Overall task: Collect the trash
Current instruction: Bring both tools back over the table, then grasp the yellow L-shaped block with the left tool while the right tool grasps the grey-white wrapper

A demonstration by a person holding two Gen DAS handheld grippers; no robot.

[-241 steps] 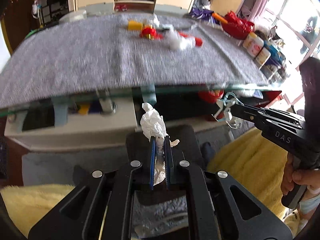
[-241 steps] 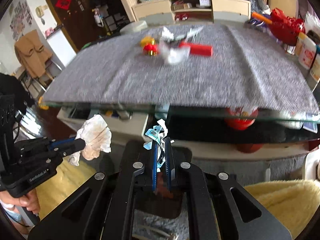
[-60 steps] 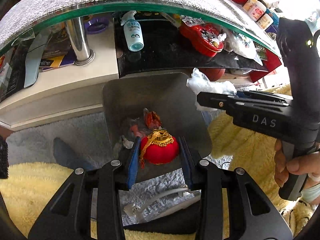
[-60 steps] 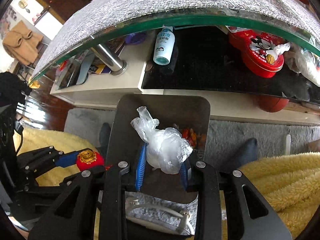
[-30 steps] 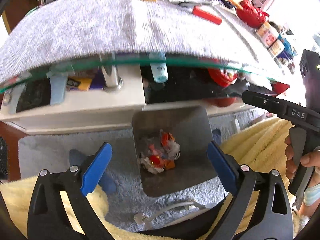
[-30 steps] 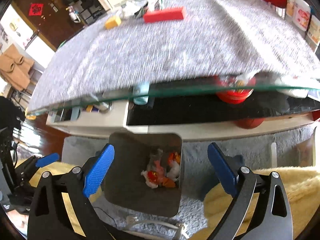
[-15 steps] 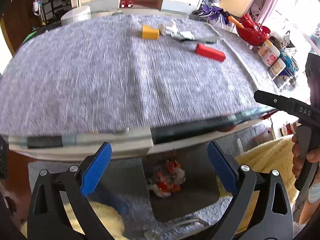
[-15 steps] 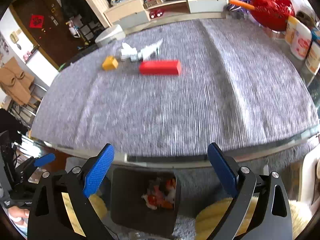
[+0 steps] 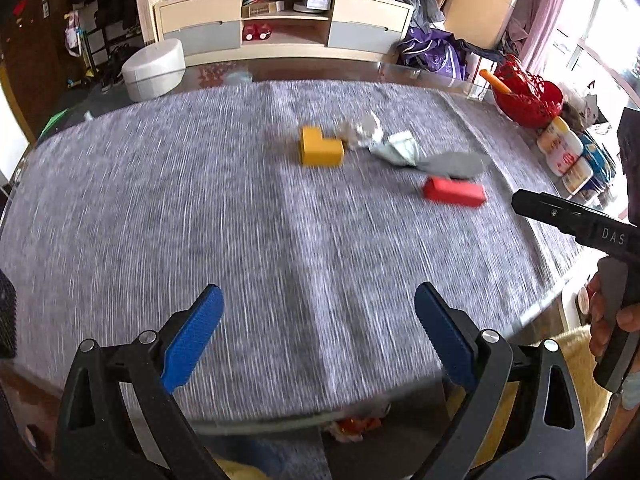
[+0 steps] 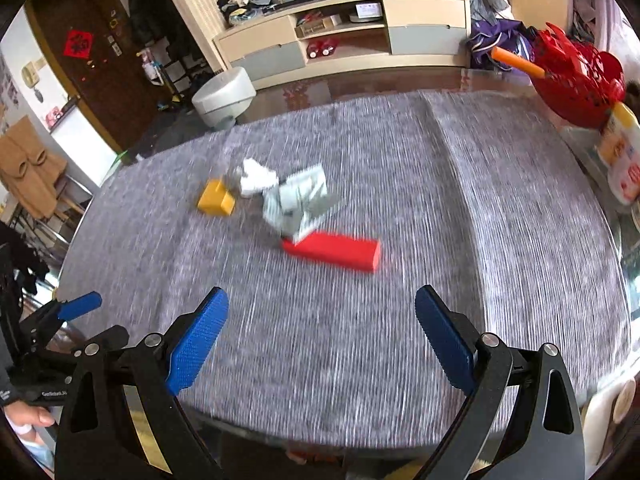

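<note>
Two black hand-held grippers with blue finger pads hover side by side at the near edge of the scene, both empty. The left gripper (image 9: 316, 332) has its jaws spread wide, blue pads (image 9: 191, 340) angled outward and nothing between them. The right gripper (image 10: 320, 334) is likewise spread wide, its pads (image 10: 444, 342) clear of any object. In the left wrist view, a hand (image 9: 610, 320) wraps the right tool's dark pistol grip at the far right. In the right wrist view, fingers (image 10: 24, 416) of the other hand show at the lower left corner, beneath the left tool.
</note>
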